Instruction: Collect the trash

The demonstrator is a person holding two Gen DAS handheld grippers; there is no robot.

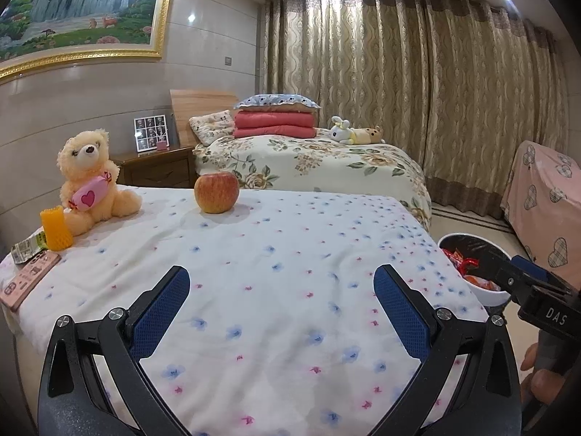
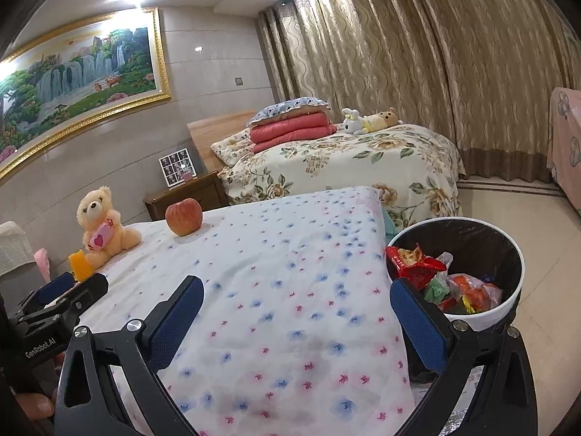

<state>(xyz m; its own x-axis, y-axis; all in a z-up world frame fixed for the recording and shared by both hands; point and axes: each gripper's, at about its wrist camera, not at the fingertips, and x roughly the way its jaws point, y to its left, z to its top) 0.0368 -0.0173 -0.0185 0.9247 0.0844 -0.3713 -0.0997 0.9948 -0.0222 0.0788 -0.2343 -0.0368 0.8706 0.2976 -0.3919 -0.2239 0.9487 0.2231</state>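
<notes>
My left gripper (image 1: 281, 283) is open and empty over the near part of the flowered white cloth (image 1: 276, 261). My right gripper (image 2: 296, 296) is open and empty at the cloth's right side (image 2: 283, 272), beside the bin. A white bin with a black liner (image 2: 483, 321) stands on the floor at the right and holds red and orange wrappers (image 2: 414, 263); it also shows in the left wrist view (image 1: 488, 296). A crumpled green-printed wrapper (image 1: 31, 249) and an orange foam net sleeve (image 1: 56, 230) lie at the cloth's far left.
A red apple (image 1: 216, 192) and a teddy bear (image 1: 90, 178) sit at the far side of the cloth. A pink flat card (image 1: 27, 281) lies at the left edge. Behind are a nightstand (image 1: 159, 167), a floral bed (image 1: 312, 167) and curtains.
</notes>
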